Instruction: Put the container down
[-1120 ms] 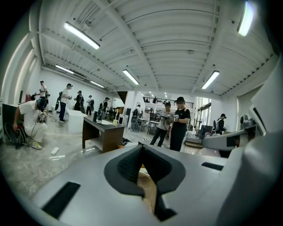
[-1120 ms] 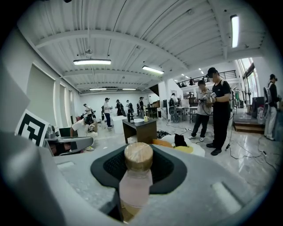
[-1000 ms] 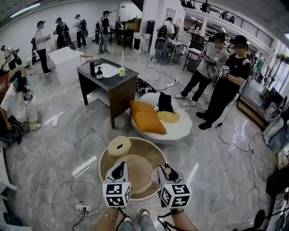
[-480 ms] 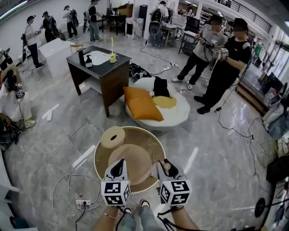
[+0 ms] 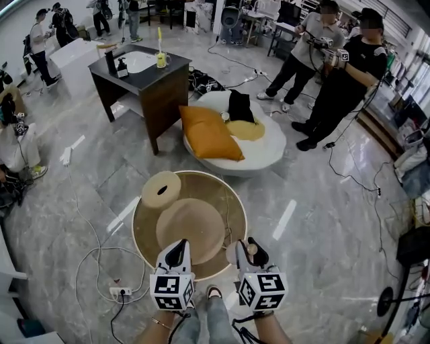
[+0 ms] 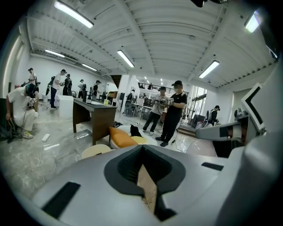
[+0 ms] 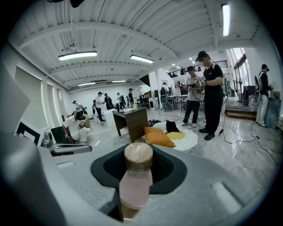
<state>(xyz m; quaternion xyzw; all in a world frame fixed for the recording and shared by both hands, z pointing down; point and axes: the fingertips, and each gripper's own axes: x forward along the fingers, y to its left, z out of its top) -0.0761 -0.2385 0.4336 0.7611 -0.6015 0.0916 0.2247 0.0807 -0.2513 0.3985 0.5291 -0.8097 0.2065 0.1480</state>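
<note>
Over marble floor (image 5: 322, 222), container (image 5: 201, 185) rim pinched by left gripper's (image 5: 178, 248) jaws, knob (image 7: 138, 157) by right gripper's (image 5: 249, 251).

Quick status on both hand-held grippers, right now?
Left hand-held gripper: closed on the rim of the container.
Right hand-held gripper: closed on a cork-topped peg at that rim.

Glossy marble floor (image 5: 54, 201), dark desk (image 5: 168, 94), ceiling striplights (image 6: 73, 13)

The container (image 5: 222, 193) sinks toward the floor (image 5: 322, 222), carried by the left gripper (image 5: 177, 251) and the right gripper (image 5: 250, 251); the desk (image 5: 144, 72) slides up the head view.
</note>
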